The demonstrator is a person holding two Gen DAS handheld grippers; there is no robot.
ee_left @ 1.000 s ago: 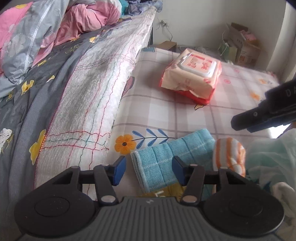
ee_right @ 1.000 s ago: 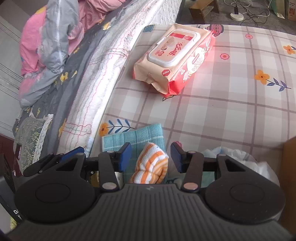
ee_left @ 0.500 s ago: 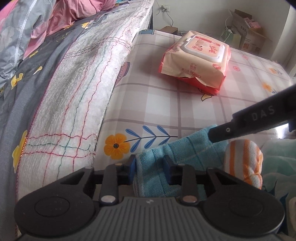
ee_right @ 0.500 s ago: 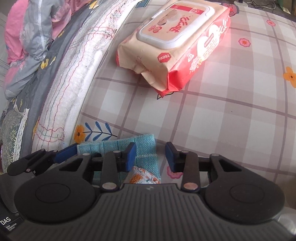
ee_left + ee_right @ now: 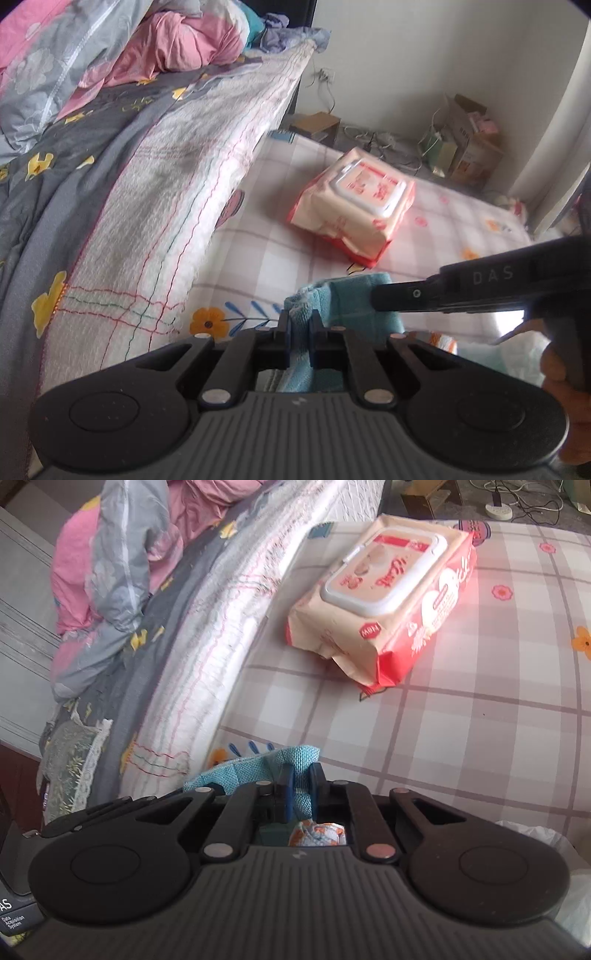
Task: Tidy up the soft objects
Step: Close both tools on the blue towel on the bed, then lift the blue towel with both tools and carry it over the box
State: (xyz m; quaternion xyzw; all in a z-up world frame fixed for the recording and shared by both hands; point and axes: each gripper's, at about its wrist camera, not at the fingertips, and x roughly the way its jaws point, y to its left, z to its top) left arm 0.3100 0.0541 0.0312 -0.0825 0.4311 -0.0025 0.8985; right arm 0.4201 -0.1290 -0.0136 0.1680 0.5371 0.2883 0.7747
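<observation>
A teal towel [image 5: 351, 302] is lifted off the plaid sheet, pinched at both ends. My left gripper [image 5: 298, 332] is shut on its left edge. My right gripper [image 5: 298, 786] is shut on the towel's [image 5: 258, 766] other edge; its black body also shows in the left wrist view [image 5: 480, 288], reaching in from the right. An orange-and-white striped cloth roll [image 5: 317, 832] lies just under the right gripper, and a sliver shows in the left wrist view [image 5: 441, 341]. A pack of wet wipes [image 5: 354, 206] lies further back on the sheet [image 5: 480, 738].
A rumpled quilt [image 5: 129, 166] and pink bedding [image 5: 177, 44] fill the left side. White and pale-green plastic bags [image 5: 565, 867] lie at the right. Boxes and cables [image 5: 465, 140] sit on the floor by the far wall.
Both grippers have closed fully on the teal towel and raised it off the sheet. The striped roll stays below, now mostly hidden.
</observation>
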